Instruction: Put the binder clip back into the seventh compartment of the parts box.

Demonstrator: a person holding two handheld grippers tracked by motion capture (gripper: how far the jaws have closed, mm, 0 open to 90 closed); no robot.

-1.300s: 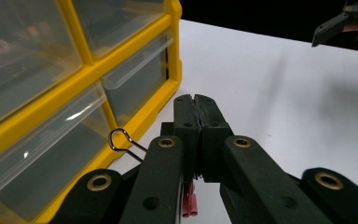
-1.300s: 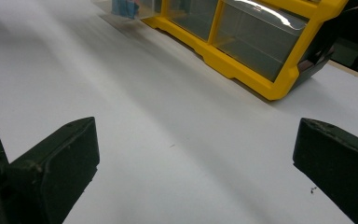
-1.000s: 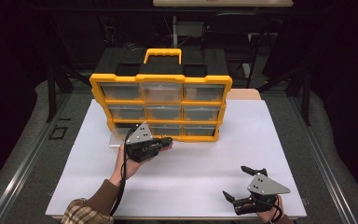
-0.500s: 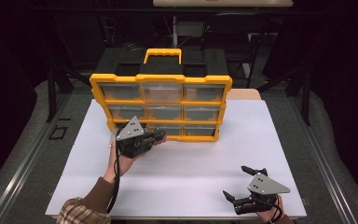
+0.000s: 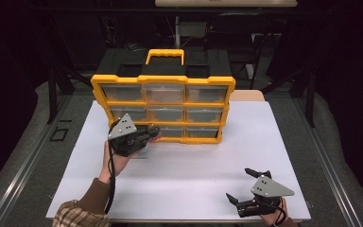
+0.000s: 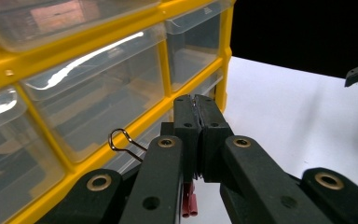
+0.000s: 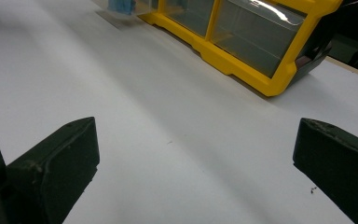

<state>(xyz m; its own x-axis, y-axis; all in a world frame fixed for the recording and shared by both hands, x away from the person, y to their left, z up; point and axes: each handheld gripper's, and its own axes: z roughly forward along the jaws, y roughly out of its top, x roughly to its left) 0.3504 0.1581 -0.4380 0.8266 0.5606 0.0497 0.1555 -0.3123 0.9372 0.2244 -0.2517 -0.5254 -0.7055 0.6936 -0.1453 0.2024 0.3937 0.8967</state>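
Yellow organiser cabinet (image 5: 163,80) upright at far-centre of white table (image 5: 194,189); black carry handle frame on top w/ yellow grip (image 5: 165,51). Nine clear drawers, 3 x 3. Contents mostly unreadable through hazy plastic; top-left drawer seen in left gripper view w/ brownish item inside, can't identify.

Bottom-left drawer (image 5: 141,150) pulled out toward near side, partly hidden behind left gripper (image 5: 154,134). In right gripper view, blue items (image 7: 121,5) visible in that open drawer, blurred.

Left gripper held up in front of bottom row, left side of cabinet. Jaws pressed together, tips meeting; whether anything thin pinched between them: can't tell. Small wire clip loop (image 6: 123,141) just beside left jaw, against yellow frame. Red bits (image 6: 189,205) below jaws, partly hidden, lying low near drawer.

Right gripper (image 5: 240,185) resting at near-right corner of table, well apart from cabinet; jaws spread wide, nothing between, bare table ahead. Cabinet's right corner (image 7: 279,79) in its view, far off.

Dark surround, chair (image 5: 227,33) and stands behind the table. Plaid sleeve (image 5: 78,216) at lower left.
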